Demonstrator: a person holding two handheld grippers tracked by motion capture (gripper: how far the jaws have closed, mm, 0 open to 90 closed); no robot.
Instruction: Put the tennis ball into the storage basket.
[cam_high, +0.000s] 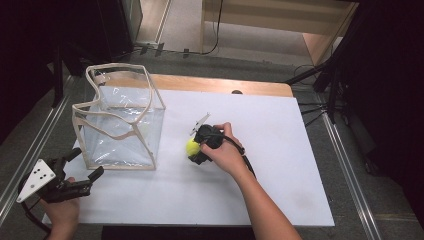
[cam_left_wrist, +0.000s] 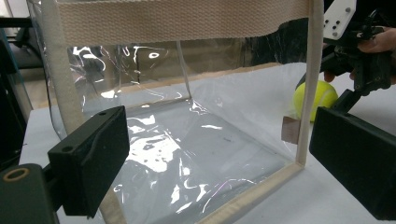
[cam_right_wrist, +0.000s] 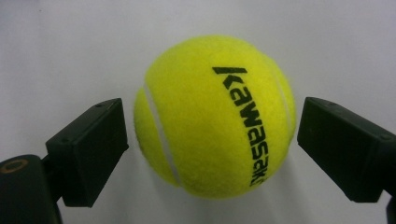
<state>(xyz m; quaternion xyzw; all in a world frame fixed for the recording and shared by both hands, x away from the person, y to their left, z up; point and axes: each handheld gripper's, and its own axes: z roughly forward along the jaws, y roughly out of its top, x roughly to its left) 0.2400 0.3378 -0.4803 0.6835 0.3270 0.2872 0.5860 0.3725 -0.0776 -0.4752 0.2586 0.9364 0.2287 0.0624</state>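
Yellow felt marks the tennis ball (cam_right_wrist: 215, 116), which sits on the white board (cam_high: 280, 165) near the middle of the table, just right of the clear bag (cam_high: 120, 125) and apart from it. A ball has no long axis, but the right gripper view gives it a bearing: the black lettering runs down its right half from the top, and a white seam curves down the left side. The right gripper (cam_high: 195, 148) comes at it from the right in the high view, the hand (cam_high: 227, 155) wrapped over the body, and its jaws flank the ball on either side; the right gripper view puts both pads at the ball's flanks, the right one meeting its edge and the left one so close that I cannot tell whether a sliver of gap remains, so a firm clamp is not certain. The high view adds what that close view lacks: the bag's open top, edged in beige webbing, facing upward. The left gripper (cam_high: 80, 167) rests at the table's near left corner with its jaws spread apart and nothing between them, aimed at the bag's lower front corner. The left gripper view looks through the clear wall to the bag's shiny floor, and past the beige corner strip it catches the ball with the right gripper above it.
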